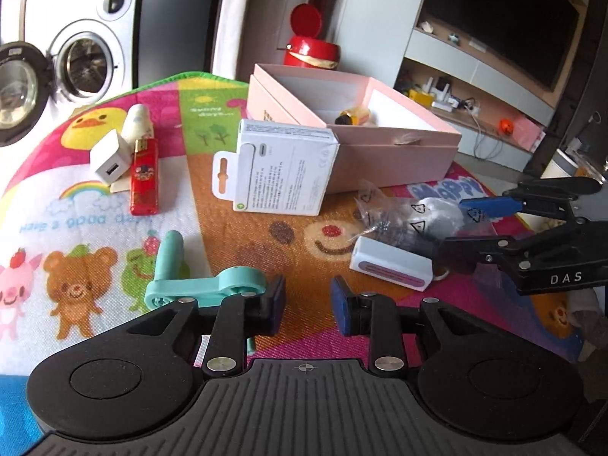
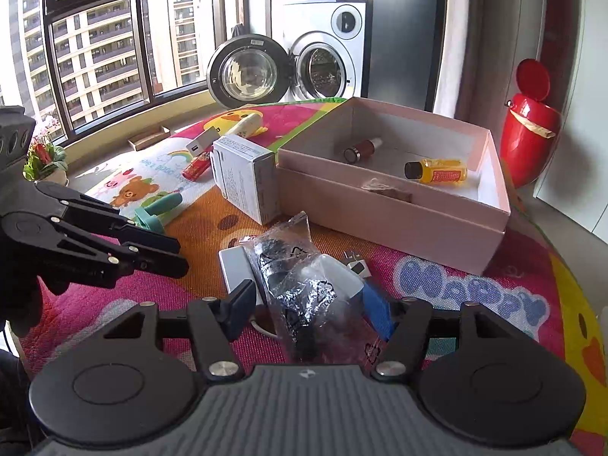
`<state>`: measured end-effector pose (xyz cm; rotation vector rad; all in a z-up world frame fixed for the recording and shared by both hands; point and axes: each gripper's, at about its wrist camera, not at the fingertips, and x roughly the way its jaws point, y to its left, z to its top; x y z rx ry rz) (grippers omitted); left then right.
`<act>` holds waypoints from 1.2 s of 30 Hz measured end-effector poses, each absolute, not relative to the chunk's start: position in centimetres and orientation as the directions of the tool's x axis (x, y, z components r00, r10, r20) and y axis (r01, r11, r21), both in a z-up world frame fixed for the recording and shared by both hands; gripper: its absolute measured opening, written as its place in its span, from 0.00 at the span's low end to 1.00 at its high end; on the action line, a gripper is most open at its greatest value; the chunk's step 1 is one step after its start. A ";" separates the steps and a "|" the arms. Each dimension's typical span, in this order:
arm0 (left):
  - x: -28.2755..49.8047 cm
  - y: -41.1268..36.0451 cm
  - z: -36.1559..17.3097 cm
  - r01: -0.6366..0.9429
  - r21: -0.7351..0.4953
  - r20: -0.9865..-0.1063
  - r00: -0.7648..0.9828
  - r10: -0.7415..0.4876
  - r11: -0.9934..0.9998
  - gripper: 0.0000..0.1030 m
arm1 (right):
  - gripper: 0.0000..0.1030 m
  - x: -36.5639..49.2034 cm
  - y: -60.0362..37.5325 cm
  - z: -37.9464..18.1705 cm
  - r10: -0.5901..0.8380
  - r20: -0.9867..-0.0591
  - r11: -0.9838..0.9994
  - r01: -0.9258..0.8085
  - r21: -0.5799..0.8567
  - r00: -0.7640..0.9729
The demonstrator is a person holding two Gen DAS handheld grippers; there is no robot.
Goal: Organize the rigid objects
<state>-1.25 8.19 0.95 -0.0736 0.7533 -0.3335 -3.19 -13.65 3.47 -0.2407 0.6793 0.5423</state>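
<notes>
The right gripper (image 2: 307, 313) sits nearest, its jaws spread wide around a crinkled clear plastic bag (image 2: 300, 285) holding something dark; the blue pads flank the bag but I cannot tell whether either touches it. The bag lies on the play mat (image 2: 475, 296), partly over a flat white device (image 2: 237, 269), just in front of the pink box (image 2: 399, 220), which already holds a yellow bottle (image 2: 437, 170) and a red tube (image 2: 361, 150). The film looks light, slippery and yielding, so gripping the firm dark lump inside seems safer than loose plastic. The left gripper (image 1: 307, 300) hovers apart and empty near a teal handle (image 1: 205, 288).
</notes>
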 end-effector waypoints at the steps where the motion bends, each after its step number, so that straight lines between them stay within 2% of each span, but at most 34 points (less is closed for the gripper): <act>1: -0.9 8.5 1.0 0.248 -0.171 -0.658 0.692 -0.298 0.954 0.31 | 0.38 -3.1 -13.2 3.3 0.406 -0.661 0.828 -0.560 -0.025 0.631; 3: -0.3 9.4 1.4 0.200 -0.163 -0.655 0.711 -0.257 0.966 0.31 | 0.16 -2.8 -12.4 3.2 0.470 -0.674 0.800 -0.597 0.052 0.571; 4: 0.0 9.7 1.5 0.182 -0.168 -0.652 0.717 -0.248 0.969 0.31 | 0.13 -2.9 -11.7 3.3 0.499 -0.670 0.783 -0.617 0.077 0.550; 10: -0.9 10.0 2.8 0.191 -0.210 -0.624 0.729 -0.282 0.959 0.30 | 0.06 -3.1 -10.2 4.6 0.528 -0.617 0.773 -0.631 0.066 0.583; 14: -1.9 8.5 2.8 0.218 -0.231 -0.634 0.705 -0.317 0.948 0.30 | 0.02 -1.6 -13.7 7.2 0.539 -0.544 0.821 -0.544 0.171 0.643; 17: -2.2 7.2 3.1 0.210 -0.258 -0.621 0.712 -0.328 0.943 0.30 | 0.00 -1.6 -16.4 9.0 0.465 -0.479 0.879 -0.455 0.146 0.745; 21: -2.0 5.2 3.2 0.194 -0.219 -0.619 0.730 -0.290 0.956 0.30 | 0.00 -1.7 -18.1 9.1 0.334 -0.464 0.931 -0.363 0.029 0.821; 23: -1.8 4.4 2.9 0.189 -0.184 -0.627 0.733 -0.263 0.965 0.30 | 0.03 -1.6 -18.4 8.2 0.352 -0.497 0.921 -0.388 0.032 0.793; 24: -1.7 4.1 2.7 0.190 -0.181 -0.634 0.727 -0.263 0.965 0.30 | 0.08 -1.7 -18.5 7.8 0.375 -0.514 0.911 -0.409 0.051 0.772; 27: -1.5 3.2 2.0 0.201 -0.172 -0.649 0.714 -0.265 0.964 0.32 | 0.38 -2.1 -17.9 6.6 0.445 -0.535 0.877 -0.471 0.097 0.718; 30: -1.8 2.2 1.6 0.231 -0.108 -0.647 0.722 -0.245 0.967 0.39 | 0.40 -1.1 -16.0 5.9 0.473 -0.554 0.859 -0.498 0.117 0.685; 33: -2.1 2.2 1.6 0.247 -0.087 -0.643 0.726 -0.243 0.965 0.40 | 0.50 1.2 -14.5 4.7 0.502 -0.593 0.849 -0.488 0.200 0.630; 36: -2.1 2.9 1.7 0.241 -0.074 -0.653 0.722 -0.230 0.968 0.42 | 0.51 3.5 -13.1 2.7 0.515 -0.642 0.848 -0.449 0.283 0.568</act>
